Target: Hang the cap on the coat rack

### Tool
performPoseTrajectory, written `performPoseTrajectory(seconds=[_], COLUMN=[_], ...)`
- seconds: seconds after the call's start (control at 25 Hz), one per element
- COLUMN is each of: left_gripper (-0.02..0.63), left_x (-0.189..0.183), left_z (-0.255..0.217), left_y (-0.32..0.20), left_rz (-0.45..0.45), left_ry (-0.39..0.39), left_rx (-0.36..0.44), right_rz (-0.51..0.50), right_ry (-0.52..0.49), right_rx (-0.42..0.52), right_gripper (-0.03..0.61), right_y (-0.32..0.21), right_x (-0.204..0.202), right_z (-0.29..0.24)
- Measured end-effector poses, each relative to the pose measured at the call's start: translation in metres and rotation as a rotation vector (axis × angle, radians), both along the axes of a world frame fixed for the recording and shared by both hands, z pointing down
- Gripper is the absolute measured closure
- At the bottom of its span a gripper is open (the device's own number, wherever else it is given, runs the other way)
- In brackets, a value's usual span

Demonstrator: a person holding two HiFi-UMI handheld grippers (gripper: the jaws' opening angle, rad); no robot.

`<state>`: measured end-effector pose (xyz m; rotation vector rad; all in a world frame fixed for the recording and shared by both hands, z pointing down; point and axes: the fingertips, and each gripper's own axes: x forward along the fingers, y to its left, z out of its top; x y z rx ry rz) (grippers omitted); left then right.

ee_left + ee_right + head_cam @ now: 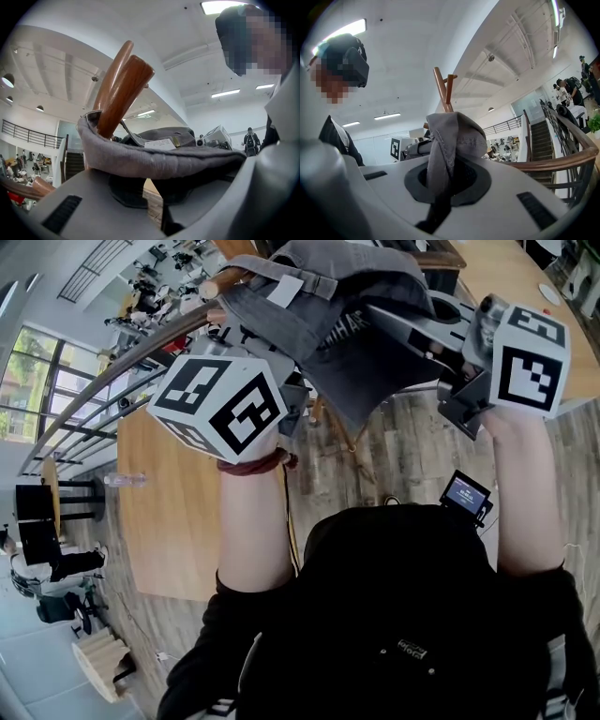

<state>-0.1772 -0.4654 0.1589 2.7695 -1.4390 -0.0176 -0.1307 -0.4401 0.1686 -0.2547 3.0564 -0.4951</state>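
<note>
A grey cap [337,324] hangs stretched between both grippers, up by the wooden pegs of the coat rack [220,282]. My left gripper [295,395] is shut on the cap's rim; in the left gripper view the rim [159,159] lies across the closed jaws [157,197], with two brown pegs [124,89] poking up through the cap just behind it. My right gripper [403,334] is shut on the opposite side; in the right gripper view a fold of grey cloth [450,140] is pinched between its pads [445,187], with the rack's pegs [441,89] rising behind.
Below lie a wooden table [173,512] with a water bottle [125,480] and a plank floor. A curved handrail [122,362] runs at the left, and a staircase [543,136] is beyond. A small screen device [466,495] sits by my right arm. A person [250,140] stands far off.
</note>
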Motion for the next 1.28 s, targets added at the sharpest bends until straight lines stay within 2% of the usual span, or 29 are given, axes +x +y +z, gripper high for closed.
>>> performPoseTrajectory(seconds=[0.48, 0.64, 0.88, 1.28], left_gripper=[0.615, 0.615, 0.615, 0.615], left_x=[-0.003, -0.005, -0.010, -0.009], left_z=[0.011, 0.027, 0.038, 0.064], left_y=[-0.024, -0.023, -0.024, -0.029], left_rz=[-0.008, -0.010, -0.010, -0.026], left_ry=[0.008, 0.000, -0.002, 0.020], left_rx=[-0.031, -0.044, -0.091, -0.154], right_rz=[-0.006, -0.003, -0.014, 0.025], right_ry=[0.023, 0.032, 0.059, 0.096], right_rx=[-0.029, -0.056, -0.047, -0.036], right_gripper=[0.558, 0.558, 0.558, 0.558], right_y=[-0.025, -0.025, -0.027, -0.040], right_x=[-0.004, -0.004, -0.004, 0.005], right_z=[0.009, 0.029, 0.036, 0.061])
